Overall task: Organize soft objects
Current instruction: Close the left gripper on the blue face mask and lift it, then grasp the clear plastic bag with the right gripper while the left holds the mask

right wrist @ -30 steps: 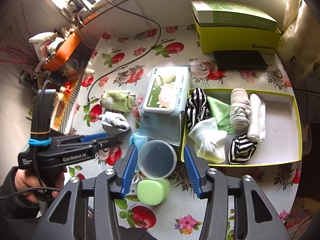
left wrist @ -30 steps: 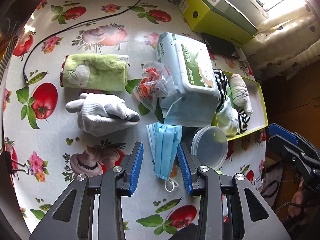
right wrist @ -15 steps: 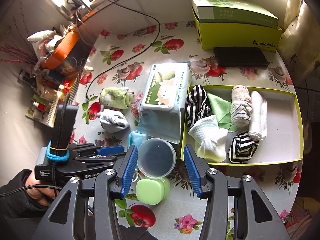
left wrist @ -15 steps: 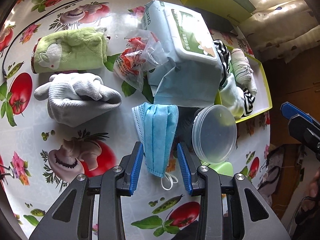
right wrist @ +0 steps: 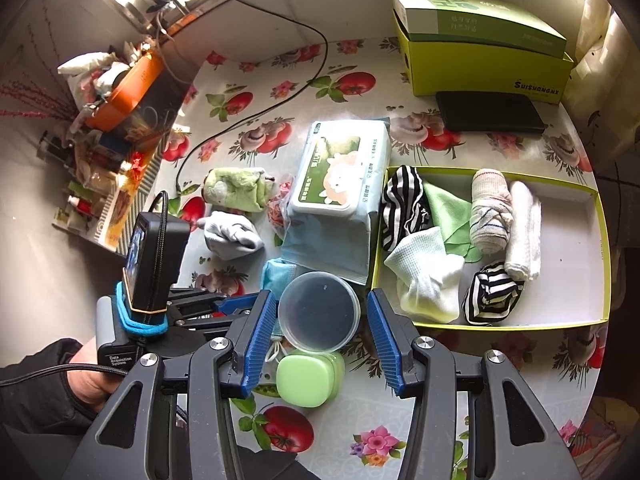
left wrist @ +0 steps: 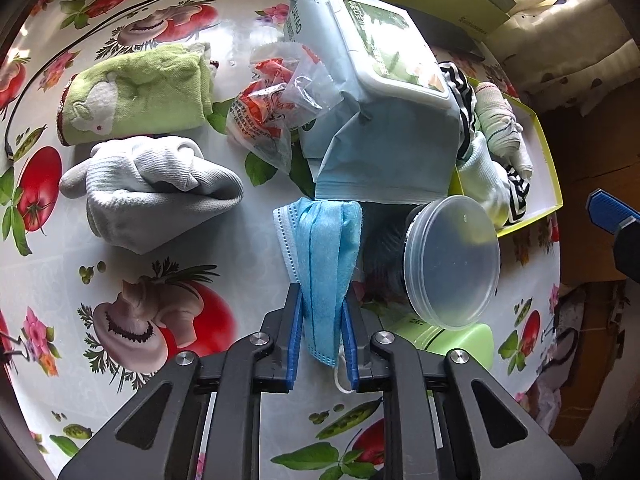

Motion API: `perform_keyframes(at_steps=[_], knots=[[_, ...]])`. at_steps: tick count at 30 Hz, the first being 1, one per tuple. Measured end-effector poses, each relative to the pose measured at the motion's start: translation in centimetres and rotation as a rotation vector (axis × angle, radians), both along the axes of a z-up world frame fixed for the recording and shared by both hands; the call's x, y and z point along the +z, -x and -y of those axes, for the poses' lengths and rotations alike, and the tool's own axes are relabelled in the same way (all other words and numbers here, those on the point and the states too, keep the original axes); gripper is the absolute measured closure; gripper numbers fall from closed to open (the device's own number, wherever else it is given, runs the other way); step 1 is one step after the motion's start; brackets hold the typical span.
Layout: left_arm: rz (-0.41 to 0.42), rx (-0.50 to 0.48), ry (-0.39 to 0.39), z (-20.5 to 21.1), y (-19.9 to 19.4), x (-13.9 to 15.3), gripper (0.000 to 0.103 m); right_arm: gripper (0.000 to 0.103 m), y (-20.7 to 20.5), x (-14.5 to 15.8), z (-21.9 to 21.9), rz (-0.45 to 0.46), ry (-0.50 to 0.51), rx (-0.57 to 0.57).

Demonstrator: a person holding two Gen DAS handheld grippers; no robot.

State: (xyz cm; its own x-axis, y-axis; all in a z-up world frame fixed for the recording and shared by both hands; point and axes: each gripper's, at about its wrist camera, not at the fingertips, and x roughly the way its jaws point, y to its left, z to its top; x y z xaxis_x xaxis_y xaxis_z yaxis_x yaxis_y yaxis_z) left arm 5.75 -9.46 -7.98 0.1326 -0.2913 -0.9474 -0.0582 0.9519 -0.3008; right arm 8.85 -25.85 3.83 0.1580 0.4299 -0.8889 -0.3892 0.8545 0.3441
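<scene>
**Left gripper pinching the face mask for transfer to the tray**

The left gripper (left wrist: 322,332) has its blue pads pressed against both sides of the folded blue face mask (left wrist: 322,256), which lies on the tablecloth (left wrist: 224,280) just beside the clear round lid (left wrist: 452,262) and below the wipes pack (left wrist: 384,92). The right gripper (right wrist: 322,338) hangs wide open above the lid, holding nothing. To do this step well, lift straight up so the ear loop (left wrist: 340,376) clears the lid, then carry the mask over the rim of the yellow tray (right wrist: 600,240), where socks already lie.
</scene>
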Motion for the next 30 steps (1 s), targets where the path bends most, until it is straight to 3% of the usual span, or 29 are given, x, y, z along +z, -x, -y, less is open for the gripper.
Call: perform_keyframes(at_steps=[16,30], knots=[[0.046,0.157,-0.016,-5.9,2.7,2.1,0.086,0.056,0.5,-0.4,-3.3,-0.006,0.02,0.096],[0.081,0.254,-0.023,-9.6,4.0,3.0,0.086,0.056,0.4,-1.2,-8.7,0.01,0.081,0.241]])
